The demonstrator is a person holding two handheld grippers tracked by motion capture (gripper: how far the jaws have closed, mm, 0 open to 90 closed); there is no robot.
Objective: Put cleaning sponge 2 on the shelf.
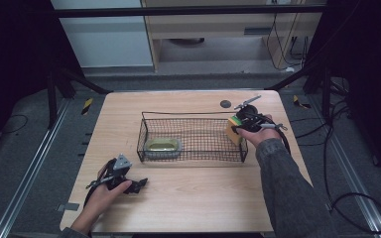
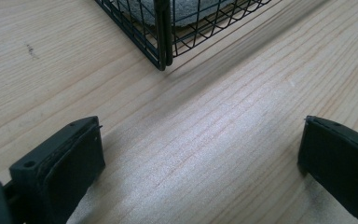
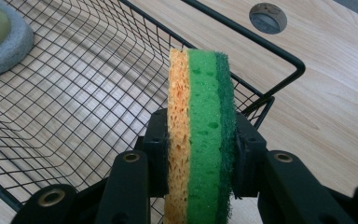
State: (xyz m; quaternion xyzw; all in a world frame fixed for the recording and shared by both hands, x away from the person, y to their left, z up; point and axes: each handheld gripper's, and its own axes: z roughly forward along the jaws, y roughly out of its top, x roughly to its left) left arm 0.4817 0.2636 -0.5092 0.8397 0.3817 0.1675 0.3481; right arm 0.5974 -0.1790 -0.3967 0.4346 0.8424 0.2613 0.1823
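Left side: the left gripper is resting low on the pale wooden table, in front of the near left corner of the black wire basket. In the left gripper view its jaws are standing wide apart with bare tabletop between them, holding nothing; that basket corner is lying just ahead. This hand is idling, by my reading.

Centre: inside the basket, toward its left end, a shallow grey dish with a yellow-green inside is sitting on the mesh floor. The rest of the basket floor is showing bare.

Right side: the right gripper is hovering at the basket's right end, jaws clamped on a three-layer sponge, orange, bright green and dark green scouring face. The sponge is standing on edge between the pads, orange layer against one pad and the scouring face against the other, squeezed a little. In the high view the sponge is sitting level with the basket's right rim, above the mesh and not touching it.

Step in hand, as I judge it: carrying the sponge into the basket. The next move is calling for a short drop past the right rim wire onto the open mesh, well apart from the dish, then opening the jaws and lifting straight out without snagging the wire.
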